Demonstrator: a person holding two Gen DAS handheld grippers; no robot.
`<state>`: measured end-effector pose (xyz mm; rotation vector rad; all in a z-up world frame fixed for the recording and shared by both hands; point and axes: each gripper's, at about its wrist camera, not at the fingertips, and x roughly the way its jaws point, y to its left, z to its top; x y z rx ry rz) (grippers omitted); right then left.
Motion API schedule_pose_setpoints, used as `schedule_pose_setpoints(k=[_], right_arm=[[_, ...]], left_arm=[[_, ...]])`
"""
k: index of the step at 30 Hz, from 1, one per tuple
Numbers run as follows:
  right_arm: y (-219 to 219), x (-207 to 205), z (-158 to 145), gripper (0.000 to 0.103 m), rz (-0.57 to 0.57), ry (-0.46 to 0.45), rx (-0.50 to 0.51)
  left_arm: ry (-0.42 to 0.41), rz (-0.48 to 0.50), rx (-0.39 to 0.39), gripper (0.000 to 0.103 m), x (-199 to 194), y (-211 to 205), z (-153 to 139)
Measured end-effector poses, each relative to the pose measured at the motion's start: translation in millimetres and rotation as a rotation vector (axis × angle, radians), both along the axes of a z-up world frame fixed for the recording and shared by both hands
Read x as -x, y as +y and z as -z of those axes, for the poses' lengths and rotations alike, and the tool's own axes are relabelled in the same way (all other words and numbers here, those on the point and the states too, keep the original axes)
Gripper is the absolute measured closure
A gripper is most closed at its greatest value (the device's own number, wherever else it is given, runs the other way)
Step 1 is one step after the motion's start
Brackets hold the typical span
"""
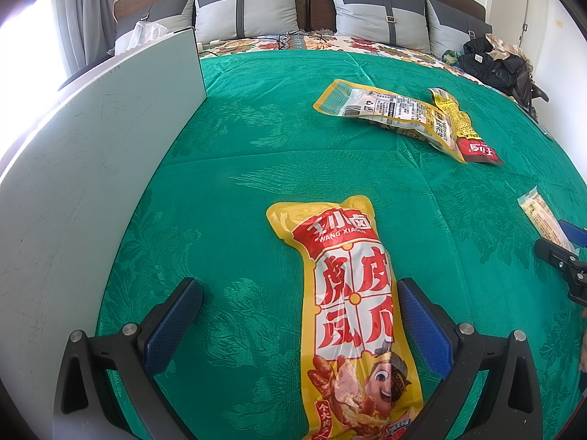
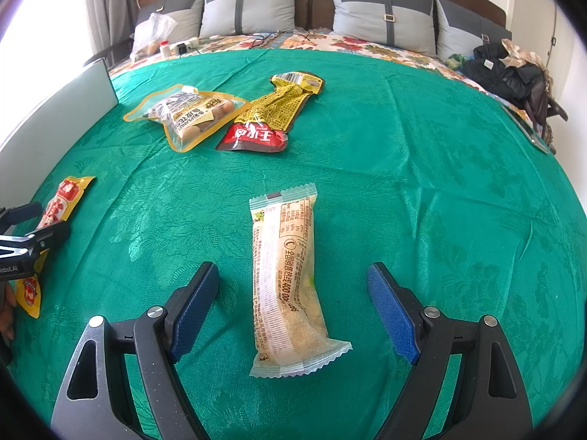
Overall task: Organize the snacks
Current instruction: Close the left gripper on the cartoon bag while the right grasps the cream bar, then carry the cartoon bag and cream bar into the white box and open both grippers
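Note:
A long yellow and red snack pack [image 1: 352, 311] lies on the green bedspread between my left gripper's [image 1: 299, 286] open fingers, close to the right finger [image 1: 422, 322]. It also shows in the right wrist view [image 2: 55, 212]. A pale cream snack bar [image 2: 286, 278] lies lengthwise between my right gripper's [image 2: 293, 271] open fingers, touching neither; it shows in the left wrist view [image 1: 543, 220] too. A clear peanut pouch [image 2: 187, 113] and a yellow and dark red pack [image 2: 271, 117] lie farther back.
A white board [image 1: 91, 168] stands upright along the left edge of the bed. Grey pillows [image 2: 253, 3] line the headboard. Dark clothes [image 2: 510, 69] are piled at the far right. A plastic bag and small bottles [image 2: 154, 36] sit at the far left.

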<state>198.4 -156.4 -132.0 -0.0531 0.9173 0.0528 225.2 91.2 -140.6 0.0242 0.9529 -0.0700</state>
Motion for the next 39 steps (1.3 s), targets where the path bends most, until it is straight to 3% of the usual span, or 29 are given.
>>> schedule_pose_setpoints(k=[3, 7, 9, 10, 11, 12, 13, 14, 16, 19, 22, 26, 29, 33, 35, 36, 37, 38, 39], right_arm=[[0, -3, -1, 0.016, -0.010, 0.031, -0.011], [-9, -23, -10, 0.019, -0.032, 0.221, -0.088], [-14, -31, -15, 0.020, -0.021, 0.287, -0.153], [-13, -35, -15, 0.025, -0.024, 0.321, -0.162], [-9, -39, -13, 0.038, -0.040, 0.362, -0.158], [-3, -42, -13, 0.042, -0.053, 0.379, -0.104], [2, -45, -12, 0.065, -0.064, 0.397, -0.049], [4, -47, -13, 0.079, -0.068, 0.410, -0.016], [-1, -47, -18, 0.082, -0.051, 0.424, -0.064], [-14, -37, -40, 0.082, -0.034, 0.375, -0.205], [-14, -25, -48, 0.082, -0.028, 0.390, -0.247], [21, -21, -81, 0.082, -0.098, 0.364, -0.311], [84, -25, -133, 0.082, -0.238, 0.296, -0.393], [195, -25, -202, 0.082, -0.449, 0.226, -0.503], [249, -25, -223, 0.081, -0.533, 0.220, -0.556], [273, -24, -231, 0.078, -0.564, 0.216, -0.590], [292, -24, -237, 0.070, -0.580, 0.205, -0.606], [306, -23, -243, 0.046, -0.593, 0.192, -0.608], [315, -22, -249, 0.036, -0.600, 0.164, -0.598]], left_arm=[[0.047, 0.049, -0.004, 0.000, -5, 1, -1], [0.205, 0.126, -0.017, 0.001, -18, 0, -5], [0.244, 0.148, -0.028, 0.008, -20, -4, -7], [0.250, 0.165, -0.038, 0.013, -19, -7, -9], [0.247, 0.183, -0.036, 0.027, -18, -10, -12], [0.243, 0.195, -0.037, 0.053, -17, -14, -16], [0.243, 0.195, -0.049, 0.056, -16, -17, -19], [0.255, 0.194, -0.039, 0.056, -14, -17, -20], [0.245, 0.203, 0.043, 0.057, -4, -13, -24], [0.204, 0.171, 0.179, 0.057, 20, -1, -34], [0.159, 0.128, 0.345, 0.057, 44, 13, -51], [0.042, 0.074, 0.567, 0.057, 74, 42, -107], [-0.071, 0.008, 0.628, 0.056, 93, 84, -162], [-0.172, -0.147, 0.549, 0.055, 105, 161, -219], [-0.195, -0.255, 0.445, 0.054, 110, 199, -232], [-0.194, -0.314, 0.382, 0.044, 111, 217, -234], [-0.193, -0.353, 0.323, 0.038, 112, 232, -235], [-0.190, -0.386, 0.262, 0.026, 113, 245, -233], [-0.184, -0.418, 0.198, 0.024, 118, 257, -229]])
